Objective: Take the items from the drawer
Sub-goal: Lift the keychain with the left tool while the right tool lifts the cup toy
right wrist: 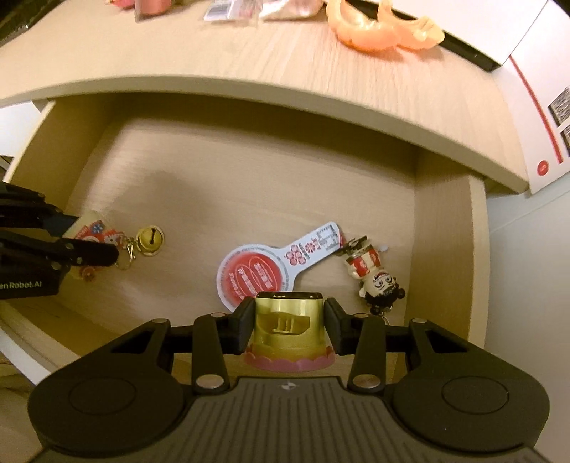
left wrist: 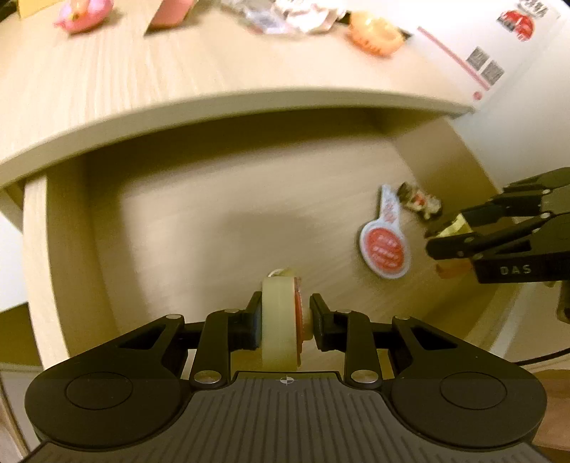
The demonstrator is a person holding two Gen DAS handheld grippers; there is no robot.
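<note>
The open wooden drawer fills both views. My left gripper is shut on a cream round charm with a red face, held on edge just above the drawer floor. In the right wrist view this charm shows a red and blue picture, and a gold bell hangs from it on a chain. My right gripper is shut on a gold ornament with a pink petal base. In the left wrist view the right gripper comes in from the right.
On the drawer floor lie a white and red paddle-shaped card and a small doll keychain. The desk top overhangs the drawer's back and carries an orange hair claw, a pink toy, packets and a white box.
</note>
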